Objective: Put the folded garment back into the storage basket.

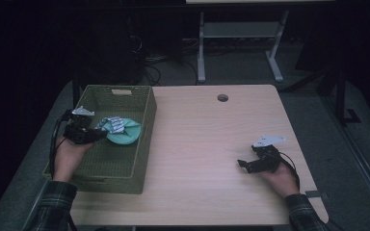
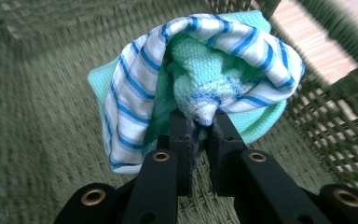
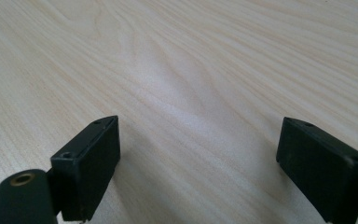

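Left gripper view: a bundle of cloths (image 2: 200, 79) was pinched tight by the left gripper (image 2: 200, 123) inside the basket (image 2: 37, 116), probably for dropping there. The right gripper (image 3: 198, 140) was left wide open, empty, over the table (image 3: 191, 60).

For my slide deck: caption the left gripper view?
Left gripper clamps bunched blue-striped white and mint-green cloths inside woven olive-green basket.

Open light-wood bench (image 1: 207, 144) from the green woven basket (image 1: 144, 144) across to the right gripper (image 1: 244, 165), with the basket's tall walls fencing in the left gripper (image 1: 98, 132) on every side.
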Tool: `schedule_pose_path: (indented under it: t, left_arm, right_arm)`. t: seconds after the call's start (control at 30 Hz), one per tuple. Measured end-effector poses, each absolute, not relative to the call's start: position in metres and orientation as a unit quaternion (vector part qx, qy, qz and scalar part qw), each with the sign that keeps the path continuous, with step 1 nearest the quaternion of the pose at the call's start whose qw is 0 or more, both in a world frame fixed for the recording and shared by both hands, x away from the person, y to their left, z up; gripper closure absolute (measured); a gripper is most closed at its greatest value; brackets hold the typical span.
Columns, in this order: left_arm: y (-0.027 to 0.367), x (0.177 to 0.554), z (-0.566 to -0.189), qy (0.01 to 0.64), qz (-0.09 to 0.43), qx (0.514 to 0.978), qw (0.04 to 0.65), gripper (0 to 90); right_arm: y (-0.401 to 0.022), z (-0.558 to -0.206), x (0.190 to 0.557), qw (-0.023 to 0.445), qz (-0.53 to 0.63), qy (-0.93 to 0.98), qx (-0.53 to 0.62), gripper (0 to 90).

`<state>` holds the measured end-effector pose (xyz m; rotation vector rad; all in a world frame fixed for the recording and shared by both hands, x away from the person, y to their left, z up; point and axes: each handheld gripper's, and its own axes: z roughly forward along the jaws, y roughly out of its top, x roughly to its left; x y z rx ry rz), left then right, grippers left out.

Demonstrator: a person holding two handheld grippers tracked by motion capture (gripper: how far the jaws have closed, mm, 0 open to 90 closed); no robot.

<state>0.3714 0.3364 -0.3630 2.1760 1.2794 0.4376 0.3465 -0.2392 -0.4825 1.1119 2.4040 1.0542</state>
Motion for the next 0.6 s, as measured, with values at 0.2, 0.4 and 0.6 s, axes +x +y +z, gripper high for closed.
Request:
schedule_pose_path:
  t: [0.2, 0.4, 0.6]
  left_arm:
    - [0.339, 0.376, -0.381, 0.49, 0.148, 0.816, 0.267, 79.4]
    - [0.339, 0.376, -0.386, 0.49, 0.143, 0.819, 0.264, 78.0]
    - [0.339, 0.374, -0.387, 0.49, 0.149, 0.818, 0.262, 64.9]
  right_arm:
    - [-0.239, -0.483, 0.347, 0.145, 0.367, 0.832, 0.389, 13.2]
    - [-0.239, -0.483, 0.347, 0.146, 0.367, 0.832, 0.389, 13.2]
    - [-0.239, -0.482, 0.347, 0.145, 0.366, 0.833, 0.389, 13.2]
